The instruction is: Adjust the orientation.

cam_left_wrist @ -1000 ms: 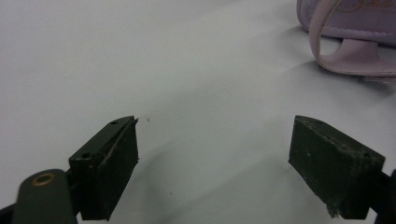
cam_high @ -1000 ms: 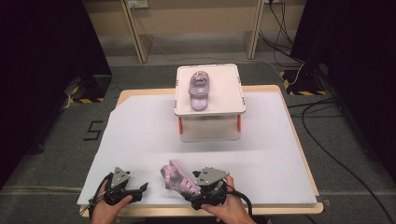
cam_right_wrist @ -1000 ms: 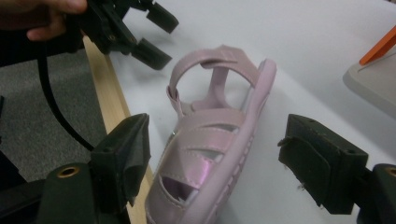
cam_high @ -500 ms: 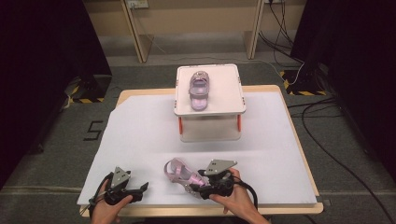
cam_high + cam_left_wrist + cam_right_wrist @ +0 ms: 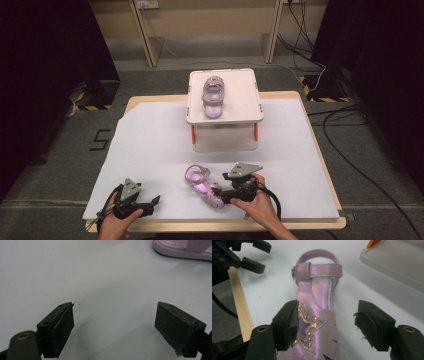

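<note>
Two sandals; near lilac sandal (image 5: 317,325) sits between spread, just-reopened right tongs (image 5: 329,323), unpinched. Light, flexible, glossy: probably grip mid-sole sides. Left tongs (image 5: 113,327) spread, empty.

near sandal (image 5: 202,186) on table (image 5: 150,145), left of right hand-held gripper (image 5: 218,191) | second sandal (image 5: 212,96) on stand (image 5: 250,107) behind
</note>
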A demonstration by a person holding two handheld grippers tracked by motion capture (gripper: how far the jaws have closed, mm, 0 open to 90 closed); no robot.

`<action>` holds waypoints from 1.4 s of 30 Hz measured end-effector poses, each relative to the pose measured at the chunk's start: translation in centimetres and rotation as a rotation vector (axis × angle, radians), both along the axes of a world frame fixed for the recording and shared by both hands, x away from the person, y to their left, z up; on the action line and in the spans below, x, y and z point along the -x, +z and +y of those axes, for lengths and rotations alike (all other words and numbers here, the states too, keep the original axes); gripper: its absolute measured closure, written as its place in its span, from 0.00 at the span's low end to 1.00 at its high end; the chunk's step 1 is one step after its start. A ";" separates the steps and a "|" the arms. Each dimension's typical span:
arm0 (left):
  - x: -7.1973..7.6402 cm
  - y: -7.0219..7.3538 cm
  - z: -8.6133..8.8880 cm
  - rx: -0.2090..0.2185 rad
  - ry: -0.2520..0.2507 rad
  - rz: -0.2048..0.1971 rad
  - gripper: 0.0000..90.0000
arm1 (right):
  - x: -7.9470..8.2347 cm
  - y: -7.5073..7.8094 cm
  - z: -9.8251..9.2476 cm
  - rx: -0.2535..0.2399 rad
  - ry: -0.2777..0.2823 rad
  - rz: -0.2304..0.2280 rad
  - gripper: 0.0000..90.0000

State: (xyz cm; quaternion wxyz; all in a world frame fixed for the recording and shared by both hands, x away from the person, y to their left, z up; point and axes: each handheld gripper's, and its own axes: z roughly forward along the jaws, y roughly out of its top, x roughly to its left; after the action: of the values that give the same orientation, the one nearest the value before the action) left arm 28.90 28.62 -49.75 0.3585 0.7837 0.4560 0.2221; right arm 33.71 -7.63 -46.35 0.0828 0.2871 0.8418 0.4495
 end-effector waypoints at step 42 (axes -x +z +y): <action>0.1 0.1 0.1 -0.001 -0.002 -0.003 0.17 | 0.2 0.5 -2.9 0.267 -0.036 -0.088 0.36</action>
State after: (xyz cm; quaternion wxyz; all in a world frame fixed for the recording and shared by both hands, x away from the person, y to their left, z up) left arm 28.82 28.69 -49.63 0.3590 0.7839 0.4547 0.2232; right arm 33.55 -10.52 -45.86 0.1648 0.2687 0.8844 0.3442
